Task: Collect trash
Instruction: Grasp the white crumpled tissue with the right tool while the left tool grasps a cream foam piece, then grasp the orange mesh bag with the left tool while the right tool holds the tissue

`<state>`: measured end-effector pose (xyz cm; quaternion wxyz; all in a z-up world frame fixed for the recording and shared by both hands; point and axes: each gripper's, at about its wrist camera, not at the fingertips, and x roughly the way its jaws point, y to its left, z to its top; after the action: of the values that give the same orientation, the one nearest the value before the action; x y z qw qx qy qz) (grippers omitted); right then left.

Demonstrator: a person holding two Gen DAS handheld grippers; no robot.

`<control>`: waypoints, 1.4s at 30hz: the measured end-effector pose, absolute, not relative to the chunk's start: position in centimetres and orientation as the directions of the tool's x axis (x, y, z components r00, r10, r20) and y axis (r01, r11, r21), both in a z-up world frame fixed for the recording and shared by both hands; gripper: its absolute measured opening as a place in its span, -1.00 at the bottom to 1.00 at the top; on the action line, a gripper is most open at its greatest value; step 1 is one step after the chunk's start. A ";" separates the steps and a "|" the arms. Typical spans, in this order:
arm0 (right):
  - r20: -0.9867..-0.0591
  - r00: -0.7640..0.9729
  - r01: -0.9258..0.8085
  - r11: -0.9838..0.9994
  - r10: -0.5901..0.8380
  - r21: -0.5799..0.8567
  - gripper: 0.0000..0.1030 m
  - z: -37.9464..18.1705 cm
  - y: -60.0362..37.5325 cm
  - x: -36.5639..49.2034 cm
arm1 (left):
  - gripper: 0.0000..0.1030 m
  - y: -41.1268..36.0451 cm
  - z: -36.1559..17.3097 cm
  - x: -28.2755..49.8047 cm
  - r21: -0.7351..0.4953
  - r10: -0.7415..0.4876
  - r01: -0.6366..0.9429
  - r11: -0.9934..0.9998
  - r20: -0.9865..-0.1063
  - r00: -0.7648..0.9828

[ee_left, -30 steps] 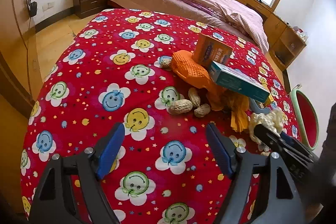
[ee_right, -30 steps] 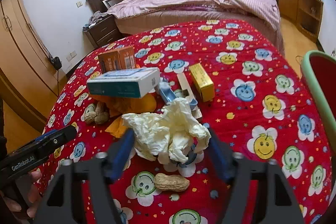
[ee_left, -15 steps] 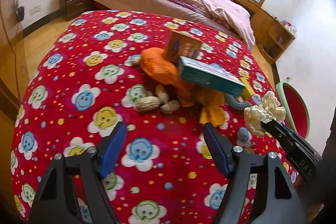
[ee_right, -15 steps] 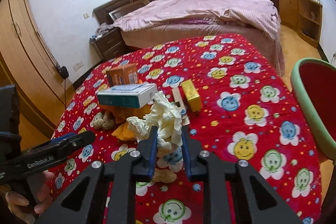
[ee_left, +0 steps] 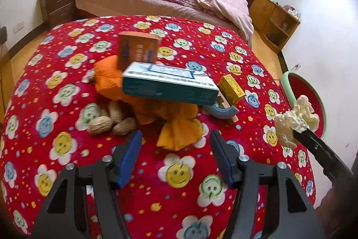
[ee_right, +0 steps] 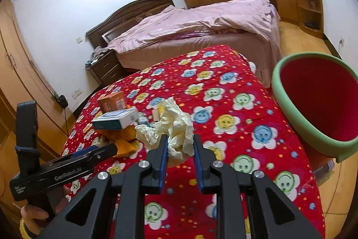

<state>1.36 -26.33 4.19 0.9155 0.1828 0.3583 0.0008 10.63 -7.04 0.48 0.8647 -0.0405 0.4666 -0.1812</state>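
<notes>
My right gripper (ee_right: 179, 143) is shut on a crumpled white tissue (ee_right: 176, 127) and holds it above the red flowered tablecloth (ee_right: 223, 104); the tissue (ee_left: 295, 118) also shows in the left wrist view, near the bin. The red bin with a green rim (ee_right: 313, 104) stands to the right of the table. My left gripper (ee_left: 175, 147) is open and empty, just short of the trash pile: a teal box (ee_left: 170, 86), an orange box (ee_left: 137, 50), orange wrapping (ee_left: 176, 129), three peanuts (ee_left: 111, 121), a yellow box (ee_left: 231, 86).
A bed with a pink cover (ee_right: 201, 24) lies behind the table. A nightstand (ee_right: 105, 66) stands at its left and wooden cabinets (ee_right: 297, 1) line the far wall. A wardrobe (ee_right: 13, 73) runs along the left.
My right gripper closed on the tissue, lifted it off the table and carried it right toward the bin. My left gripper moved forward toward the trash pile, still open.
</notes>
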 end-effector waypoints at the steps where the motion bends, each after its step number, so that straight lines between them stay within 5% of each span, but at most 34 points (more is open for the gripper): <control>1: -0.657 0.742 0.138 0.930 0.130 0.341 -0.55 4.1 -26.7 1.3 | 0.12 -7.4 0.2 10.9 -0.239 -0.350 0.275 0.931 -0.798 0.491; 8: -0.659 0.743 0.172 0.916 0.121 0.362 -0.55 3.5 -28.4 0.7 | -0.30 -8.2 -1.4 12.1 -0.222 -0.317 0.246 0.943 -0.819 0.479; 10: -0.658 0.744 0.178 0.913 0.119 0.366 -0.55 3.5 -28.6 0.6 | -0.58 -8.5 -1.4 11.9 -0.206 -0.313 0.262 0.943 -0.817 0.485; 13: -0.655 0.746 0.183 0.911 0.117 0.370 -0.55 3.4 -28.8 0.3 | -0.65 -8.5 -1.3 11.3 -0.197 -0.314 0.277 0.940 -0.815 0.486; 42: -0.577 0.814 0.188 0.910 0.066 0.370 -0.55 7.5 -29.6 -3.8 | -0.69 -7.8 6.5 4.8 -0.293 -0.479 0.394 0.871 -0.684 0.550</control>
<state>-3.80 -29.56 7.52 0.9291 0.2098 0.3029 -0.0327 4.81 -7.77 6.55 0.8788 -0.0528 0.4041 -0.2483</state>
